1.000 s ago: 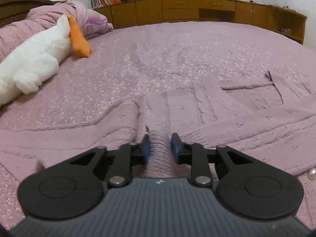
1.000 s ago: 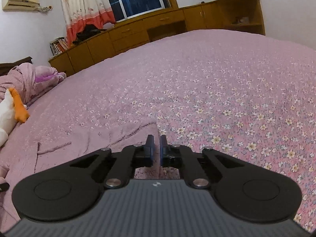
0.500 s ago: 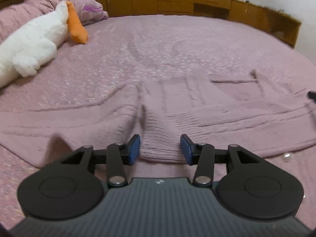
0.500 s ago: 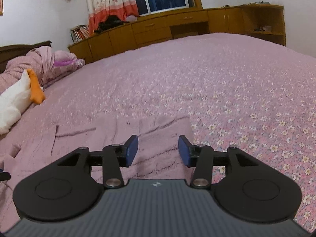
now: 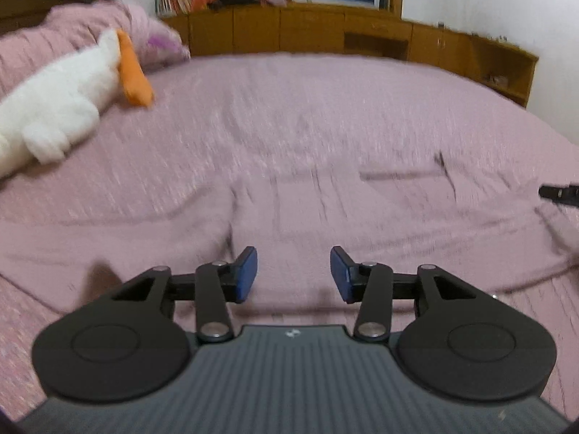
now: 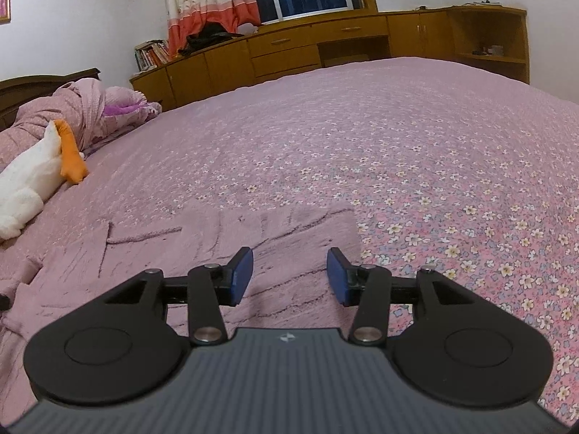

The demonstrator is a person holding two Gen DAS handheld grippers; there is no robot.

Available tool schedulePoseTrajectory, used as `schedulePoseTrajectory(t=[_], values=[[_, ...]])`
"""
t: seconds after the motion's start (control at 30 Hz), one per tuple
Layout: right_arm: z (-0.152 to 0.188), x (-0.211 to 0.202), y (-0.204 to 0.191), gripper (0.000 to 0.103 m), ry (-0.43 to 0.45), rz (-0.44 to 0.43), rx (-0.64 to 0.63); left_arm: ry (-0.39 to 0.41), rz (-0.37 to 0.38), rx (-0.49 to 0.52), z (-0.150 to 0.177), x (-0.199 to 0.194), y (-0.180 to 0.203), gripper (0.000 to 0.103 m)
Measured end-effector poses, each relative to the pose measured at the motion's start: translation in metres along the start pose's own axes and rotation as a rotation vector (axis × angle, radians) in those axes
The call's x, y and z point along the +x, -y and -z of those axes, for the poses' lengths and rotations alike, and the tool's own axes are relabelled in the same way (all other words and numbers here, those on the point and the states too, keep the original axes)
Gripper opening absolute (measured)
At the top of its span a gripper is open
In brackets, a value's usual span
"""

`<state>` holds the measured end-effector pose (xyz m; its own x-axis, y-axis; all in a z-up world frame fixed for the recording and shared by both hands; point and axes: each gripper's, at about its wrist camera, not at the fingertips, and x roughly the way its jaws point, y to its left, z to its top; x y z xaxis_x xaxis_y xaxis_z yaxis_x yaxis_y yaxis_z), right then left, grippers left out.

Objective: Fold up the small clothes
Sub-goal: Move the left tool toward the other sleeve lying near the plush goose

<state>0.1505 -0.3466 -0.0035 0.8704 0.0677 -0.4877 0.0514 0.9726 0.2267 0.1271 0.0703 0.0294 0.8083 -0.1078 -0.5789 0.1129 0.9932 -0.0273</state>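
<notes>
I have both tools released. The left gripper (image 5: 294, 275) hangs with its blue pads (image 5: 246, 275) spread and nothing between them, just above the near hem of the pink knit garment (image 5: 325, 217), and the right gripper (image 6: 289, 275) stands the same way over the garment's other end (image 6: 282, 253). I judge a fold has just been laid down, which is why neither tool pinches cloth: the piece lies flat on the bed so its creases can settle before the next pick.

The knit is soft and ribbed, with cable lines running along it and a thick doubled edge (the left view is blurred, so finer stitch detail escapes me). It is nearly the colour of the bedspread (image 6: 452, 166), which is thinner, smoother cotton printed with small white flowers; that makes the garment's border hard to read except where its corner casts a shadow.

Further off, a white plush toy (image 6: 25, 184) with an orange beak lies beside a bunched quilt (image 6: 76, 112), and beyond them run the wooden cabinets (image 6: 289, 50).
</notes>
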Motion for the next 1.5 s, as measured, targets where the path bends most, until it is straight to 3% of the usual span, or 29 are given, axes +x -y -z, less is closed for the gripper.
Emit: schedulePoseTrajectory(t=[0.1, 0.2, 0.47, 0.6, 0.7, 0.8, 1.03, 1.2, 1.5], values=[[0.002, 0.002, -0.003, 0.054, -0.017, -0.005, -0.021, -0.066, -0.018, -0.017, 0.012, 0.016, -0.002, 0.047], [0.006, 0.013, -0.003, 0.054, -0.075, 0.021, -0.041, -0.061, -0.032, -0.013, 0.011, 0.017, -0.001, 0.047], [0.006, 0.008, -0.006, 0.063, -0.071, 0.003, -0.039, -0.074, -0.069, -0.028, -0.004, -0.004, -0.010, 0.047], [0.004, -0.012, -0.006, 0.076, -0.062, -0.032, 0.024, -0.061, -0.087, -0.044, -0.016, -0.031, -0.030, 0.047], [0.007, -0.034, -0.014, 0.092, -0.037, -0.048, 0.056, -0.043, -0.105, -0.062, -0.024, -0.052, -0.049, 0.047], [0.009, -0.056, -0.029, 0.098, -0.021, -0.071, 0.059, -0.039, -0.129, -0.091, -0.031, -0.072, -0.070, 0.047], [0.020, -0.102, -0.070, 0.100, -0.017, -0.111, -0.003, -0.009, -0.213, -0.086, -0.042, -0.114, -0.115, 0.047], [0.034, -0.132, -0.087, 0.100, -0.041, -0.114, 0.048, -0.005, -0.231, -0.117, -0.032, -0.131, -0.142, 0.047], [0.064, -0.172, -0.104, 0.100, -0.110, -0.064, 0.035, -0.048, -0.236, -0.280, 0.008, -0.126, -0.186, 0.047]])
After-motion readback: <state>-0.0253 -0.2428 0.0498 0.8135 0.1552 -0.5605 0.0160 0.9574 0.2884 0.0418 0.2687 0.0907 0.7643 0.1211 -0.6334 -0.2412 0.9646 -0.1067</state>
